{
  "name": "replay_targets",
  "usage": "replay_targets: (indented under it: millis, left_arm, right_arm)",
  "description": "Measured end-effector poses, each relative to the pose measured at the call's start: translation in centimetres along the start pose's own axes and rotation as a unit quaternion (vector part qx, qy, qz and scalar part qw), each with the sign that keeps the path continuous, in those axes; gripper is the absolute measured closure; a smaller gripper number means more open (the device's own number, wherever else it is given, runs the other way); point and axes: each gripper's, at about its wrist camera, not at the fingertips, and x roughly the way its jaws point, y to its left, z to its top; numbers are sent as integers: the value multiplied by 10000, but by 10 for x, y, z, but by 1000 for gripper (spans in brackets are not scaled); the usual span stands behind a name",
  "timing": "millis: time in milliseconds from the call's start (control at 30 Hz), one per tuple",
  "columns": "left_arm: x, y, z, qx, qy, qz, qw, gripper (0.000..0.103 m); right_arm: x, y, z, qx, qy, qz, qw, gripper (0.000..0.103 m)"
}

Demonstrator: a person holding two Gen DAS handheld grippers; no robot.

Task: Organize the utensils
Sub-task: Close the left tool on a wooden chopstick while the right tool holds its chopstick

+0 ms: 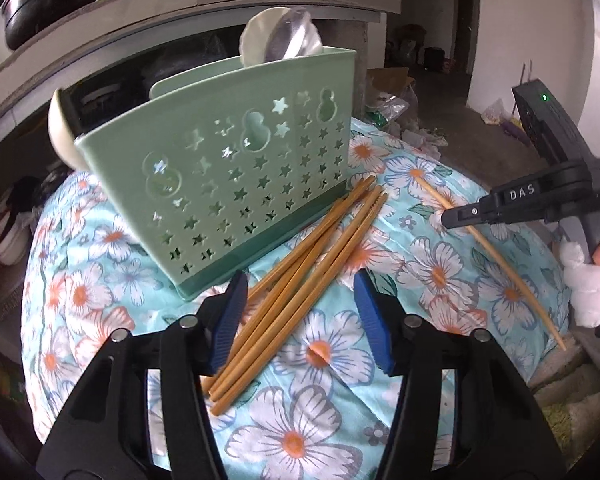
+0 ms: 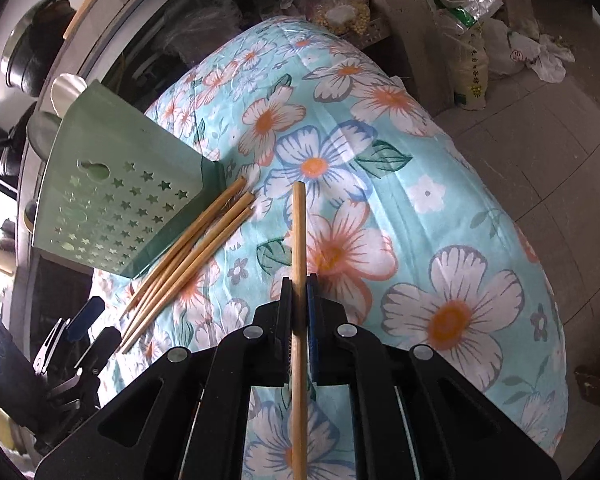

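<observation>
A green perforated utensil holder (image 1: 236, 176) stands on the floral cloth, with white spoons (image 1: 276, 36) in it; it also shows in the right wrist view (image 2: 112, 196). Several bamboo chopsticks (image 1: 296, 276) lie in a bundle against its base, also in the right wrist view (image 2: 188, 260). My left gripper (image 1: 300, 312) is open just above the near ends of the bundle. My right gripper (image 2: 300, 292) is shut on a single chopstick (image 2: 299, 240), seen at the right in the left wrist view (image 1: 496, 260).
The floral cloth (image 2: 440, 208) covers a rounded table. A grey shelf (image 1: 220, 4) with pots stands behind the holder. Plastic bags (image 2: 480, 40) lie on the tiled floor beyond the table's edge.
</observation>
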Motion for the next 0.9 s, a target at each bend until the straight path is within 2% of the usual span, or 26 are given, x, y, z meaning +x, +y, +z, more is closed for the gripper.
replay_targets:
  millis: [67, 167, 300, 367, 467, 600, 667, 900]
  left_arm:
    - [6, -11, 4, 479, 32, 80, 9988, 70]
    - [15, -28, 9, 1191, 23, 169, 9927, 81]
    - [27, -51, 9, 2062, 80, 256, 9781, 87]
    - [35, -58, 8, 2328, 193, 268, 9720, 89]
    - [44, -61, 8, 2523, 317, 299, 9667, 91]
    - [53, -61, 11, 2578, 411, 289, 9649, 93]
    - [57, -60, 11, 2611, 450, 285, 9639, 98]
    - [56, -61, 10, 2698, 385, 271, 9618, 99]
  right_arm:
    - [3, -5, 1, 118, 48, 112, 9999, 96]
    - [7, -6, 0, 210, 74, 214, 9995, 96]
    - [10, -9, 3, 260, 81, 296, 9992, 96]
    - [11, -10, 4, 291, 87, 337, 9990, 96]
    - [11, -11, 4, 307, 86, 366, 9988, 96]
    - [11, -12, 3, 325, 80, 393, 9987, 96]
    - [12, -13, 3, 332, 78, 403, 9986, 96]
    - [12, -13, 3, 341, 66, 419, 9985, 96]
